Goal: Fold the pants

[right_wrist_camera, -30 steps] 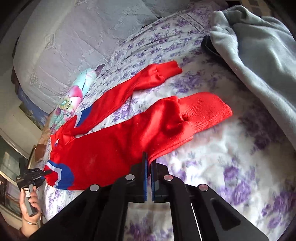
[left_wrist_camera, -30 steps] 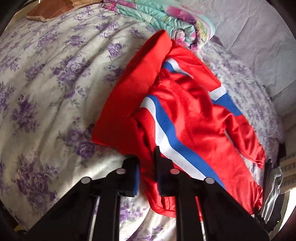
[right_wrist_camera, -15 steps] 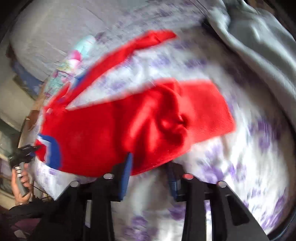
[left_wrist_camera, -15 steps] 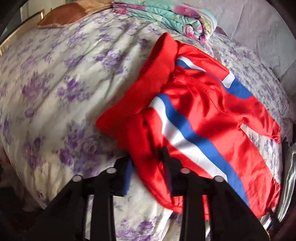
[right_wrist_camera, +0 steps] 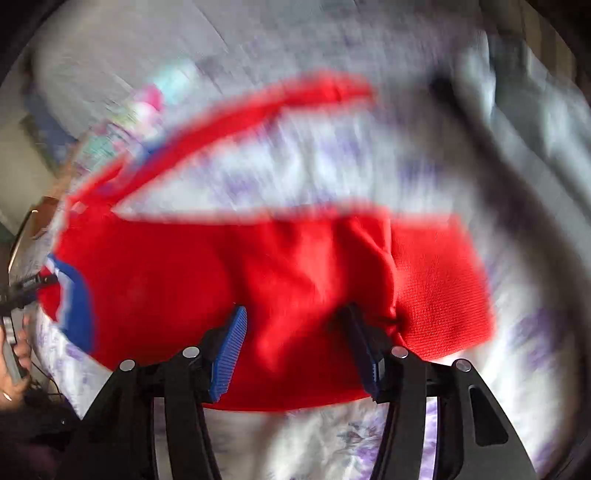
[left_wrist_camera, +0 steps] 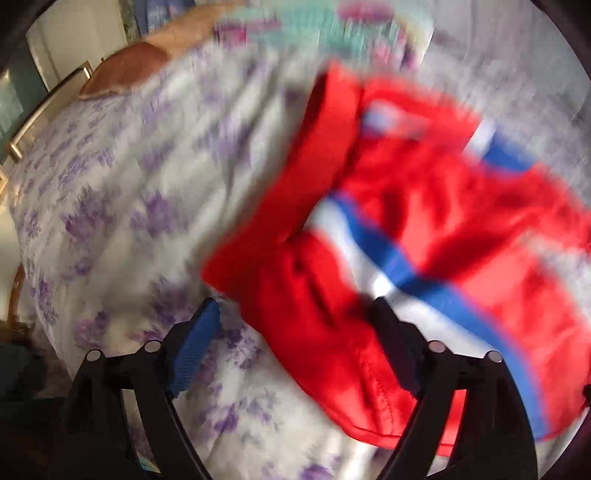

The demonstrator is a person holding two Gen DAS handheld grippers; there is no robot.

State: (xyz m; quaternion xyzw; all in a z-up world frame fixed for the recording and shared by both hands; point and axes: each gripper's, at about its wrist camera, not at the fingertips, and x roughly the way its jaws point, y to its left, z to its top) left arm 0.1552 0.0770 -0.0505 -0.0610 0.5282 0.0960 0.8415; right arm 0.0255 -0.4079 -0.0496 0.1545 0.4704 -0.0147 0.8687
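Red pants [left_wrist_camera: 424, 229] with a white and blue side stripe lie spread on a bed with a purple-flowered sheet [left_wrist_camera: 129, 192]. In the left wrist view my left gripper [left_wrist_camera: 295, 317] is open, its jaws wide apart over the waistband corner. In the right wrist view the pants [right_wrist_camera: 277, 266] stretch across the bed, one leg's ribbed cuff [right_wrist_camera: 443, 288] at the right. My right gripper [right_wrist_camera: 295, 325] is open over the near leg just left of the cuff. Both views are motion-blurred.
A folded floral quilt [left_wrist_camera: 332, 26] lies at the head of the bed beyond the pants. A grey blanket [right_wrist_camera: 535, 129] is heaped at the right. A wooden bed frame [left_wrist_camera: 48, 107] shows at the left edge.
Both grippers have opened from nearly shut to wide open. Both have moved closer over the pants, the left at the waistband, the right at the near leg.
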